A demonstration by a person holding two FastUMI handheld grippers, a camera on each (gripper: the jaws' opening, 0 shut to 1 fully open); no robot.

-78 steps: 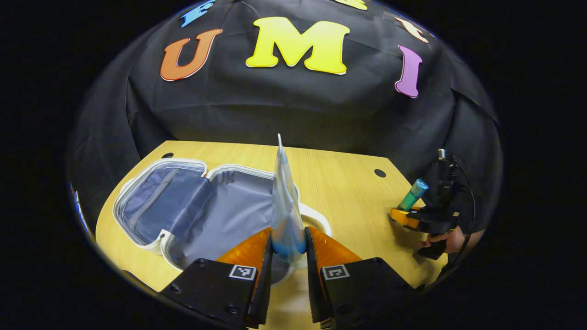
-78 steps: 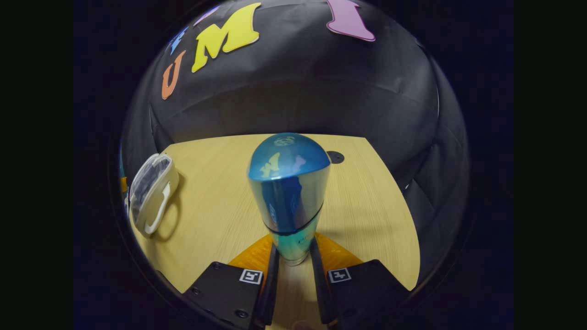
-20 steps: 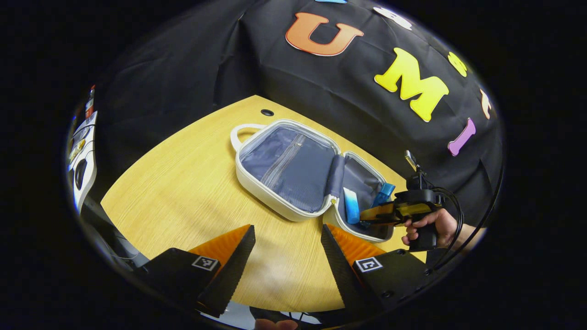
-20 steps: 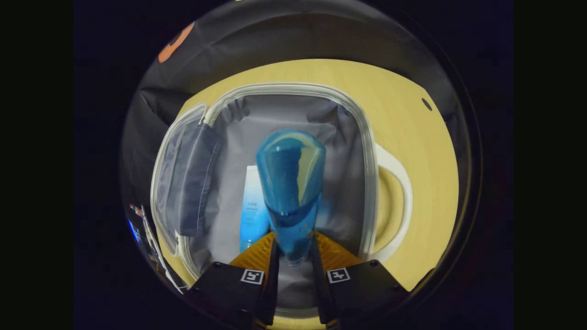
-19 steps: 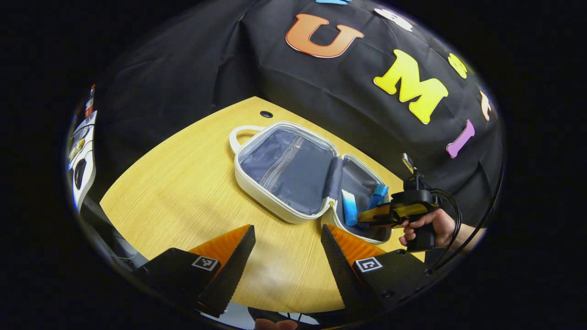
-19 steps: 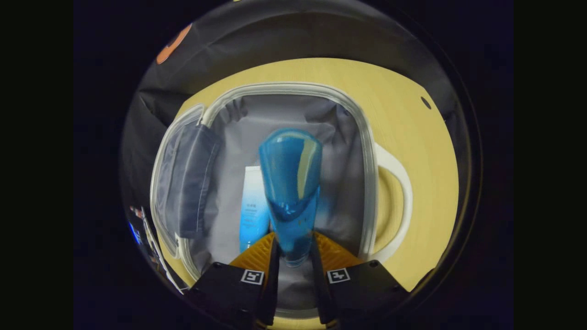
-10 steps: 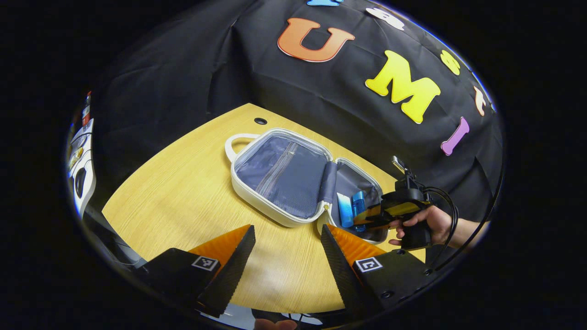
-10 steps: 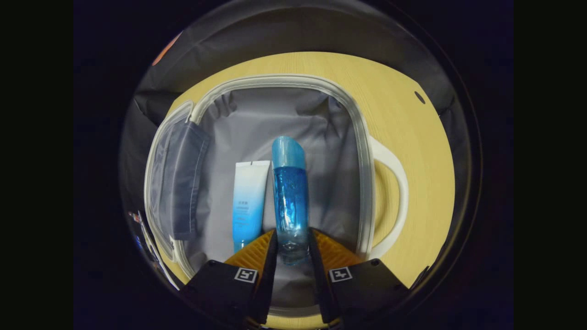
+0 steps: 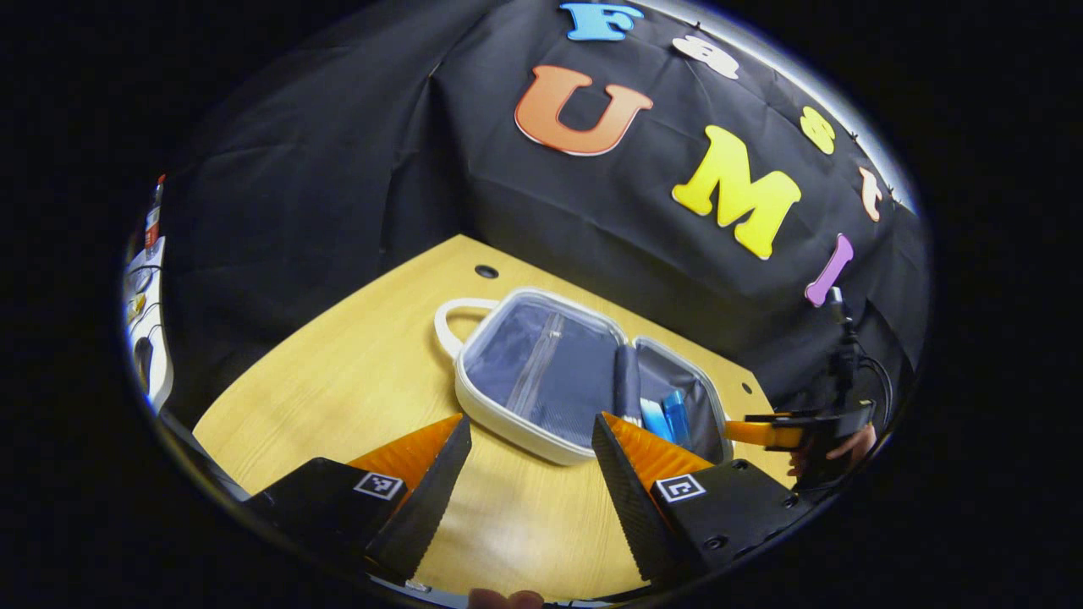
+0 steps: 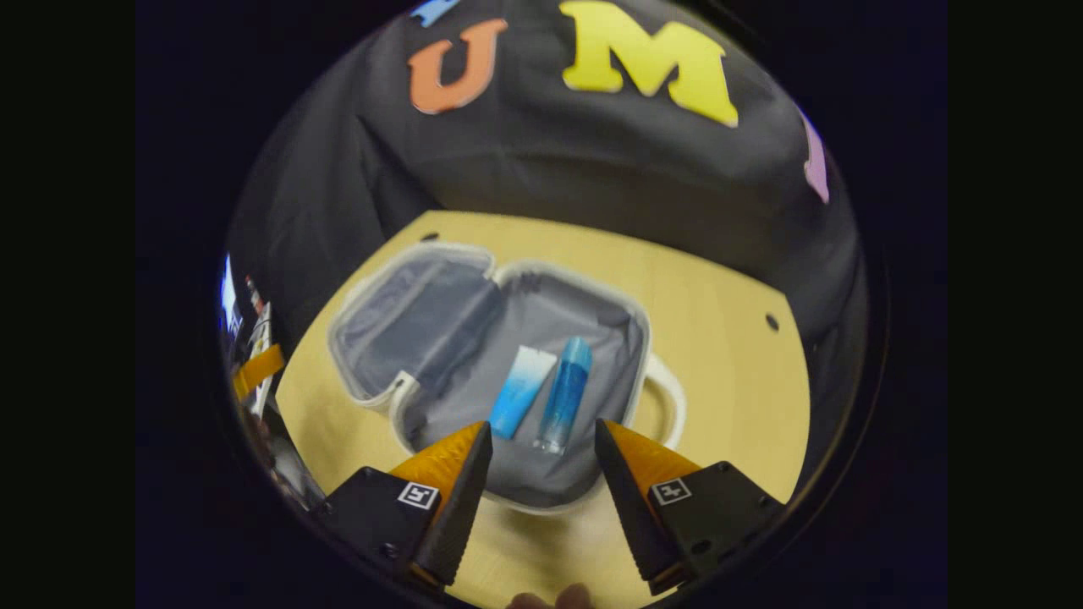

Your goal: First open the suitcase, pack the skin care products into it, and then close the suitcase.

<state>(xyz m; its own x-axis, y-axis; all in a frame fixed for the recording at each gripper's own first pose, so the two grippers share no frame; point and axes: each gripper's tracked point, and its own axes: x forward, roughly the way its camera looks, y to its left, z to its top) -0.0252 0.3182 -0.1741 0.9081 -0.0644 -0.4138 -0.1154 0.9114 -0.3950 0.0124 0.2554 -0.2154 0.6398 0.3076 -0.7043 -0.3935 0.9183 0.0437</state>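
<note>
The suitcase point(image 10: 440, 338) lies open and flat on the wooden table point(image 10: 728, 372), a small rounded case with a pale, smooth shell, a light rim along each half and a looped white handle at each outer end. Taken left to right in the right gripper view, the left half is lined in dark bluish fabric that looks like mesh, with a soft fold of the same cloth at the hinge. The right half is lined in loose, wrinkled grey cloth. In that right half lie two skin care products side by side, close enough that they may be touching. The tube point(image 10: 521, 392) is flat, white at its far end and shading to blue toward the camera. Just right of it is the bottle point(image 10: 565, 393), a slim, glossy blue cylinder with a rounded cap at its far end.

The right gripper point(image 10: 539, 461) hangs above the near rim of that half with its jaws spread wide and nothing between them. The bottle's near end lies beyond the gap, clear of both fingers.

In the left gripper view the suitcase point(image 9: 541, 372) sits just beyond the left gripper point(image 9: 529, 457), whose jaws are likewise spread and empty over bare table point(image 9: 355, 372). The tube point(image 9: 654, 418) and bottle point(image 9: 676, 412) show past its right finger.
</note>
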